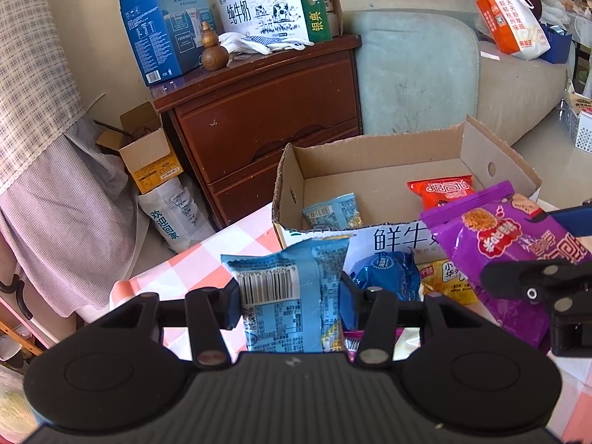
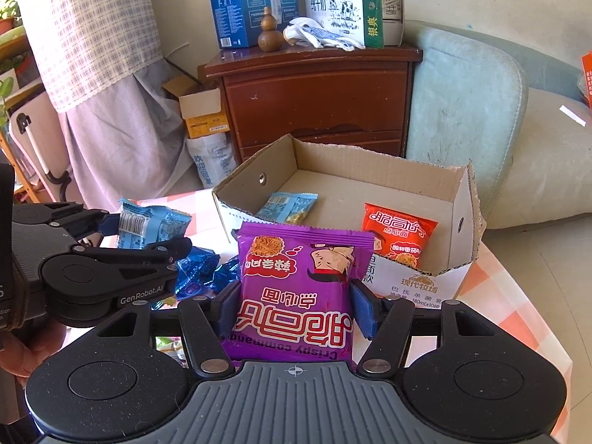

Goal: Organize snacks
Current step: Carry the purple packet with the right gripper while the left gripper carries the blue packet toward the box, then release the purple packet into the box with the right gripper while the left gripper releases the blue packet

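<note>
Left gripper [image 1: 290, 305] pinches a crinkly blue packet [image 1: 292, 296]; right gripper [image 2: 296, 312] clamps a glossy purple packet [image 2: 296, 288], near the cardboard box [image 2: 370, 162].

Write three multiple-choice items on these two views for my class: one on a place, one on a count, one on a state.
1. Where does the orange-red packet lie?
A. inside the cardboard box
B. on the nightstand
C. on the sofa

2. How many packets lie inside the box?
A. none
B. two
C. five

3. What is the right gripper doing?
A. hanging empty
B. gripping a glove
C. gripping the purple packet

Key: 1 A, it rests against the box's right wall; 2 B, the orange-red one and a light-blue packet; 3 C, both fingers press its sides.
</note>
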Demonstrator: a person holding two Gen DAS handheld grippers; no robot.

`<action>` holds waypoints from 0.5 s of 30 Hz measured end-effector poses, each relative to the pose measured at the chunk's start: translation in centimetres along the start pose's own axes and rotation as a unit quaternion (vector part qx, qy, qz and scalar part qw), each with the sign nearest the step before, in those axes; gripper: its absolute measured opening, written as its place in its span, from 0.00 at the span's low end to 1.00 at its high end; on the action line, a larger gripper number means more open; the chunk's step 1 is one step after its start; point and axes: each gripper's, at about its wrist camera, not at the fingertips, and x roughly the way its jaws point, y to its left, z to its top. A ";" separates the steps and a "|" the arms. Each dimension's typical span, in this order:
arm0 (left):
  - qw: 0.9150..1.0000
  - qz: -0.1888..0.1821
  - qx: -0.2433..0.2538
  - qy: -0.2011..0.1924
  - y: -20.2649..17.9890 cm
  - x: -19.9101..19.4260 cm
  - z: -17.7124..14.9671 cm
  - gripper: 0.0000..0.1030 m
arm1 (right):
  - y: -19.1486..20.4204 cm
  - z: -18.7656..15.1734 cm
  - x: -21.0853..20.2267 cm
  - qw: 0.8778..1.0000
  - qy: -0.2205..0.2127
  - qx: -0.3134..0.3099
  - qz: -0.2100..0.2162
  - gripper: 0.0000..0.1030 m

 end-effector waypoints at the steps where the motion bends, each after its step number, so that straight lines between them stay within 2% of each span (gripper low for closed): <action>1: 1.000 0.001 0.002 -0.004 -0.1 0.0 0.2 0.47 | -0.2 0.1 0.0 1.000 -0.003 0.001 -0.001 0.59; 7: 1.000 -0.006 0.006 -0.027 -0.2 0.0 2.1 0.47 | -1.9 0.9 -0.6 0.999 -0.024 0.018 -0.010 0.59; 11: 0.999 -0.029 -0.007 -0.036 0.2 0.7 3.4 0.47 | -4.1 1.6 -1.0 0.998 -0.045 0.048 -0.023 0.59; 15: 0.997 -0.056 -0.036 -0.028 0.8 1.7 4.4 0.47 | -5.6 2.3 -1.0 0.995 -0.062 0.075 -0.035 0.59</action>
